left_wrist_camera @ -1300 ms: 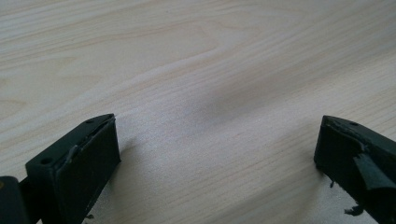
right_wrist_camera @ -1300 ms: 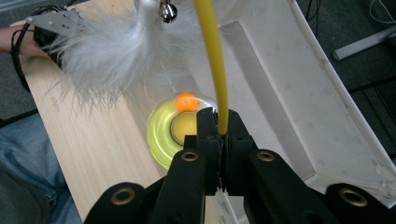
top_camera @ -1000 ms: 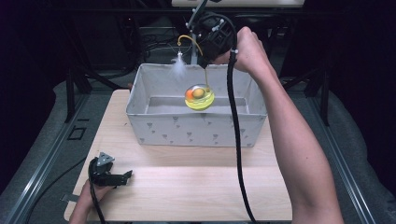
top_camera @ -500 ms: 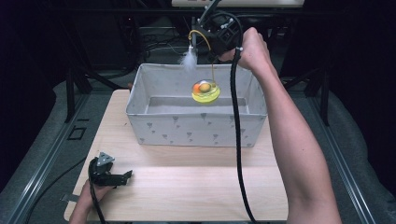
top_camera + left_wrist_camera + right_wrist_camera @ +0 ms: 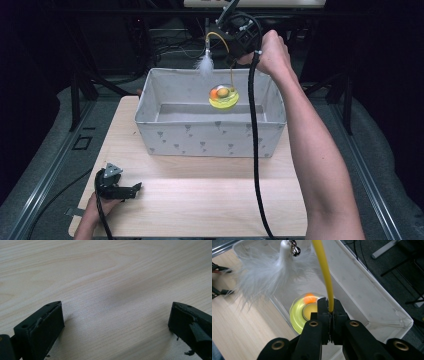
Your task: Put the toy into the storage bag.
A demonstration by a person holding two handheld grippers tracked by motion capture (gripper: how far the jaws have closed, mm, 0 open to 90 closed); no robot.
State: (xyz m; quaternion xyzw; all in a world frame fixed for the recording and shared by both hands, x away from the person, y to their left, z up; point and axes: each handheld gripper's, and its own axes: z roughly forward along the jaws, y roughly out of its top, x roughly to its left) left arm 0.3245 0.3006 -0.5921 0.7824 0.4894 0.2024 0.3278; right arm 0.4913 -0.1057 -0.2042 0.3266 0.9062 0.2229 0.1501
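Yellow wand (image 5: 325,272) dangling above fabric bin (image 5: 210,134), no readable writing.
Pinching wand with right gripper (image 5: 329,315); resting left gripper (image 5: 115,322) spread on table (image 5: 200,200) before bin.

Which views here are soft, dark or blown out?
High view: table well lit, surroundings nearly black. Left gripper view: wood sharp at top, blurred near the open left claw. Right gripper view: feather overexposed and fuzzy, right claw sharp on the yellow wand.

No readable text anywhere tbh, the grey fabric bin (image 5: 210,137) just has a small triangle pattern, no letters or numbers.
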